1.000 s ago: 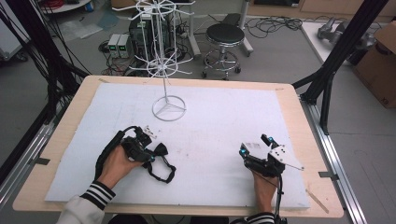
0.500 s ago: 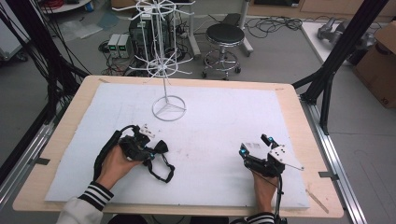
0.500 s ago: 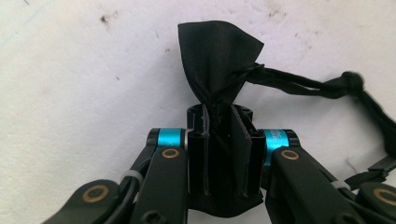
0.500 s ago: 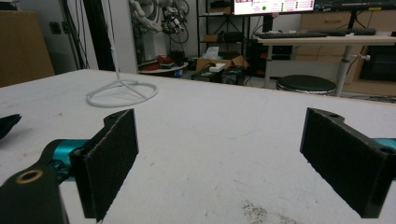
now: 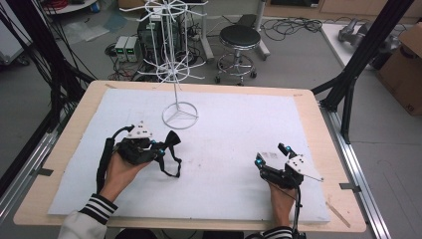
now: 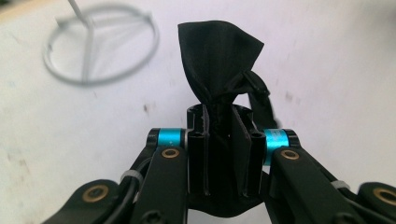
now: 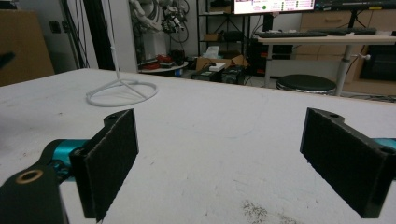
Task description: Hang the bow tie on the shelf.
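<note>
two grippers are seen low over the white mat (image 5: 234,124). the left gripper (image 5: 160,148) is clamped on a black strap (image 6: 219,70), held just above the mat near the rack base (image 5: 179,115). the right gripper (image 5: 271,160) is held with jaws wide apart, nothing between them, well apart from the strap.

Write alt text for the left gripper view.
The left gripper is shut on a black strap, a fold of it sticking up past the jaws. Behind lies the white table cover and the blurred ring base of a white wire stand.
</note>
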`<state>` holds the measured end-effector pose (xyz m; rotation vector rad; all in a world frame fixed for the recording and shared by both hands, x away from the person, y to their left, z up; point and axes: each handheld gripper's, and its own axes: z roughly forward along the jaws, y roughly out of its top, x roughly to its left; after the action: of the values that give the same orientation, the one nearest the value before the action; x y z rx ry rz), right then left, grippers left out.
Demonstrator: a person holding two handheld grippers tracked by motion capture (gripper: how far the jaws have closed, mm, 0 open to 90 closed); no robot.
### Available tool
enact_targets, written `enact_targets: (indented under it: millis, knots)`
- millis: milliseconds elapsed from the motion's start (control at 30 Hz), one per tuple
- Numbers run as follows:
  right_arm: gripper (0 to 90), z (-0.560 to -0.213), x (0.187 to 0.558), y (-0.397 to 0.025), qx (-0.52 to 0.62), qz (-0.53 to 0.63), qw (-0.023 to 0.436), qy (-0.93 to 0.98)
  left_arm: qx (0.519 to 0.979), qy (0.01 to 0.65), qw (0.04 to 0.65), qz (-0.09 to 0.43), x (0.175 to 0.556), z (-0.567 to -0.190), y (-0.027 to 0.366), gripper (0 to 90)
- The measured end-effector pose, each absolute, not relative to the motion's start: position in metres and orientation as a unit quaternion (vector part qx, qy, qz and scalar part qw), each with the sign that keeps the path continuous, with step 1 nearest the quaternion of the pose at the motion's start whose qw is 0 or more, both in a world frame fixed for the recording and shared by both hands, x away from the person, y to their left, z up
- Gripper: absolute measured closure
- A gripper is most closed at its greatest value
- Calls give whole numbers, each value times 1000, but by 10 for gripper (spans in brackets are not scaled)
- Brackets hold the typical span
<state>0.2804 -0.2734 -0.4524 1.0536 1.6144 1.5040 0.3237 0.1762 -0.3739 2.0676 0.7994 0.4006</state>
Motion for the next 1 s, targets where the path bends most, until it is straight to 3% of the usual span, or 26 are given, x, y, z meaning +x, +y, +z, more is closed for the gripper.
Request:
enact_targets:
  millis: [300, 1000]
  knots:
    - [105, -452, 280, -273, 405, 577, 342, 621, 785, 306, 498, 204, 319, -360, 184, 774]
    - [105, -452, 281, -273, 406, 576, 341, 622, 751, 278, 542, 257, 331, -299, 183, 774]
